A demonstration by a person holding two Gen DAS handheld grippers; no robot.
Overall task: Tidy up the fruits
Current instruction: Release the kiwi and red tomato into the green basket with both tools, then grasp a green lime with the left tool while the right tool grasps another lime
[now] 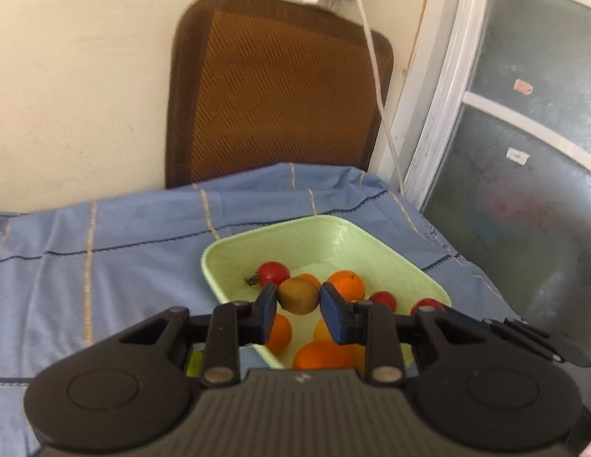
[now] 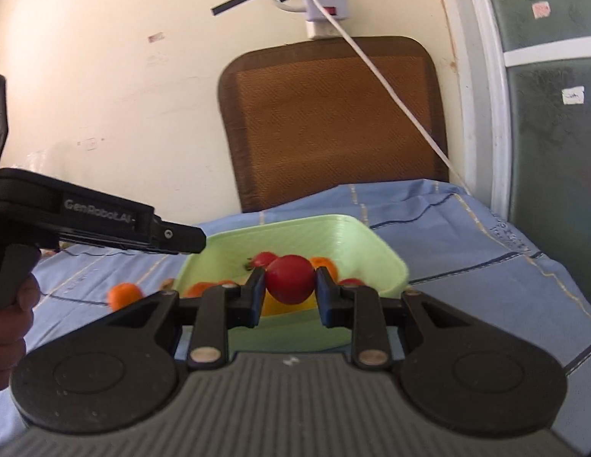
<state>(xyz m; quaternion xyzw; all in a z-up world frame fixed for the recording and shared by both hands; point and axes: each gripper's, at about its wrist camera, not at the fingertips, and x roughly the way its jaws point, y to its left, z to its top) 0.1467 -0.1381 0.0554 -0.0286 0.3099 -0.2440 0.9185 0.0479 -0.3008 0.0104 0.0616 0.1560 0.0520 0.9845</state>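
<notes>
My left gripper (image 1: 298, 297) is shut on a brown kiwi (image 1: 298, 297), held just above the pale green tray (image 1: 390, 247). Inside the tray lie oranges (image 1: 345, 285) and red tomatoes (image 1: 272, 272). My right gripper (image 2: 289, 285) is shut on a red tomato (image 2: 289, 278), raised over the near side of the same green tray (image 2: 349, 236). More tomatoes (image 2: 263, 259) and oranges (image 2: 326, 264) show behind it. One orange (image 2: 123, 295) lies on the blue cloth left of the tray. The left gripper's body (image 2: 86, 217) and a hand (image 2: 10, 327) appear at the left of the right wrist view.
A blue checked cloth (image 1: 105, 259) covers the table. A brown woven chair back (image 1: 276, 87) stands behind it against a cream wall. A white cable (image 2: 390, 91) hangs from a power strip (image 2: 326, 7). A frosted glass door (image 1: 524, 133) is on the right.
</notes>
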